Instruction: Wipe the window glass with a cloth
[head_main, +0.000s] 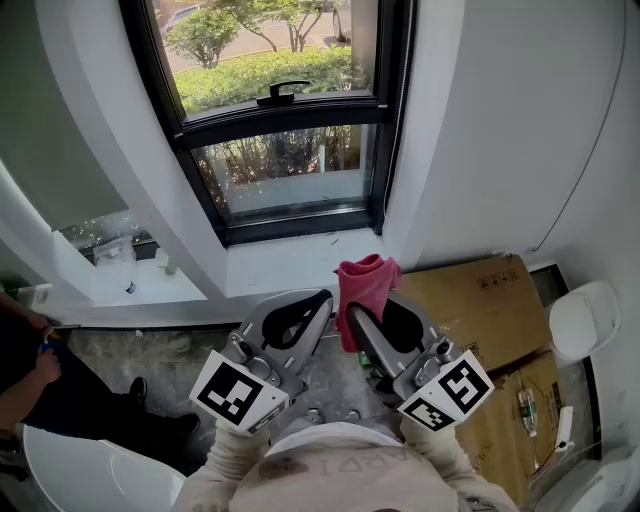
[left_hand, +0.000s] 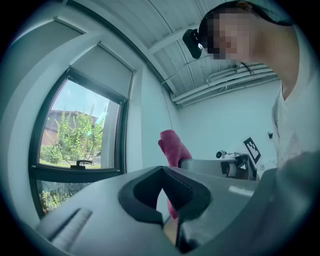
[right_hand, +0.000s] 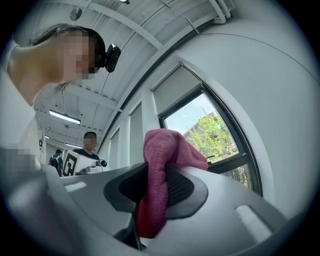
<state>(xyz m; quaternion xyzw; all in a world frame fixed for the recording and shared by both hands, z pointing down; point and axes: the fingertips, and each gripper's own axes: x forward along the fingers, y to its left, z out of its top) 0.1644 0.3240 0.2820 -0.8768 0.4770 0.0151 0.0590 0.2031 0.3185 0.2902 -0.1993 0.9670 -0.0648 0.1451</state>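
Note:
The window (head_main: 285, 165) has a black frame, a handle (head_main: 283, 92) on its middle bar, and greenery outside. It lies ahead of both grippers, above the white sill (head_main: 290, 268). A pink cloth (head_main: 365, 283) sticks up from my right gripper (head_main: 352, 316), whose jaws are shut on it. In the right gripper view the cloth (right_hand: 160, 170) hangs between the jaws of the right gripper (right_hand: 150, 205), with the window (right_hand: 210, 132) to its right. My left gripper (head_main: 318, 302) sits close beside it, jaws together and holding nothing. The left gripper view shows the left gripper (left_hand: 169, 210), the cloth (left_hand: 172, 147) and the window (left_hand: 75, 132).
Flattened cardboard boxes (head_main: 485, 300) lie on the floor at the right, next to a white rounded object (head_main: 583, 320). A person's arm and leg (head_main: 45, 375) show at the left edge. A lower ledge (head_main: 110, 245) with small bits is at the left. Bystanders (right_hand: 89, 145) stand behind.

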